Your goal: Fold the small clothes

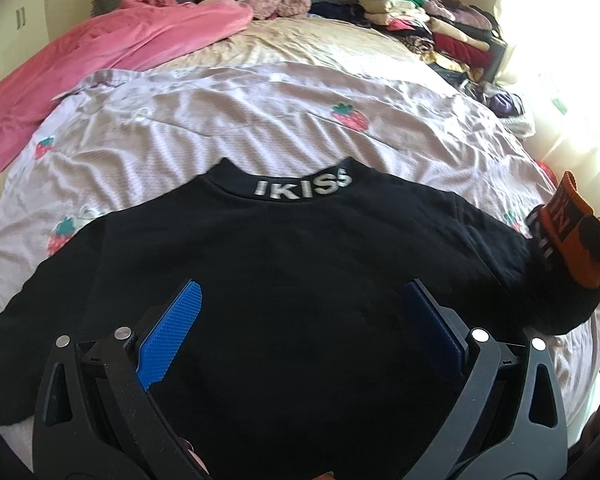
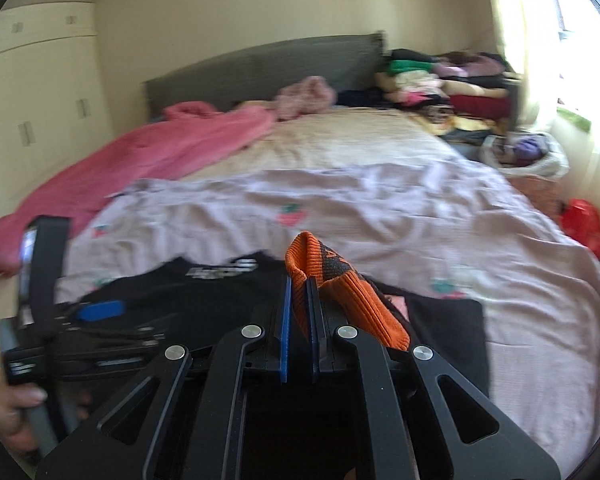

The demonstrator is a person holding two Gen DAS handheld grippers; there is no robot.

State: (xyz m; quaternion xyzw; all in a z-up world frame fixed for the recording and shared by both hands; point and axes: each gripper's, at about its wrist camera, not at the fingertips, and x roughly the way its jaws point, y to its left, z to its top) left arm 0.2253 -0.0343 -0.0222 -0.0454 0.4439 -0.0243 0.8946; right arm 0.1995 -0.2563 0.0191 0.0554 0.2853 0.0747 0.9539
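A black top (image 1: 300, 248) with "IKISS" lettering on its collar lies spread on the bed, collar pointing away from me. My left gripper (image 1: 302, 286) hovers over its middle, open, with only cloth below the blue pads (image 1: 172, 328). At the right edge of the left wrist view, the top's orange ribbed cuff (image 1: 560, 224) is lifted off the bed. In the right wrist view my right gripper (image 2: 299, 280) is shut on that orange cuff (image 2: 340, 292), which sticks up and drapes to the right. The black top (image 2: 204, 300) lies to the left beyond it.
The strawberry-print sheet (image 1: 260, 120) covers the bed. A pink blanket (image 1: 100, 52) lies along the left side. Stacks of folded clothes (image 1: 432, 20) stand at the far right by the grey headboard (image 2: 260, 64). A red bag (image 2: 582, 224) sits beside the bed. A hand (image 2: 8, 412) holds the left gripper's handle.
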